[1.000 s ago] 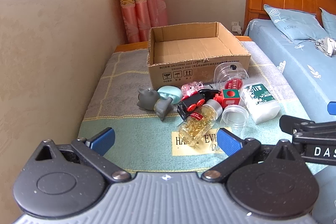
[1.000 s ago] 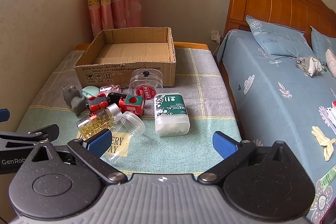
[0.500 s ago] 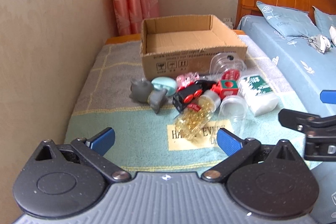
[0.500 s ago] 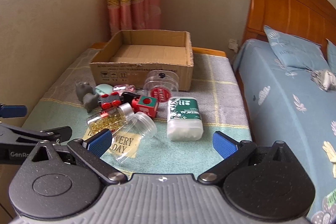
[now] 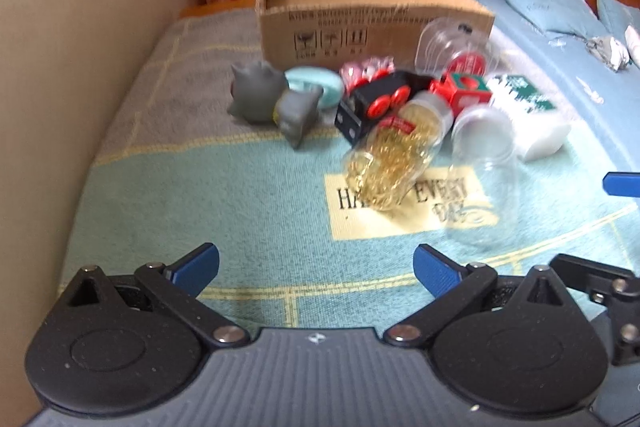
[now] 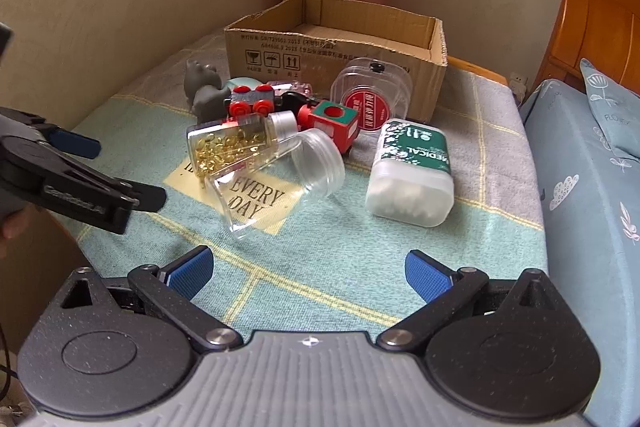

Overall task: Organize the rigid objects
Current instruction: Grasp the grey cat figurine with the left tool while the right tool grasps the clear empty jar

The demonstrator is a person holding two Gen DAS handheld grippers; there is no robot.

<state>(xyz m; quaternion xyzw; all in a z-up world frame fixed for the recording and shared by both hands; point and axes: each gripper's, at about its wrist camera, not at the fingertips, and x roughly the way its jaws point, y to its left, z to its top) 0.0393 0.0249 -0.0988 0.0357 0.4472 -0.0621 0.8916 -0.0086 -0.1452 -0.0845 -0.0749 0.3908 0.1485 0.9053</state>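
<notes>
I held both the left gripper (image 5: 316, 267) and right gripper (image 6: 308, 269) spread wide and empty, short of the clutter, ready to pick. Nearest lay the empty clear jar (image 6: 276, 179), tipped beside the gold-filled bottle (image 6: 236, 143); behind them the cardboard box (image 6: 336, 55) waited open-topped to receive everything

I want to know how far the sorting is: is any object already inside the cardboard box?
No, the cardboard box shows only its bare floor, and the toys and jars lie outside it.

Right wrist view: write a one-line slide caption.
Open right gripper faces a clutter of jars and toys before an empty cardboard box; open left gripper enters beside it.
</notes>
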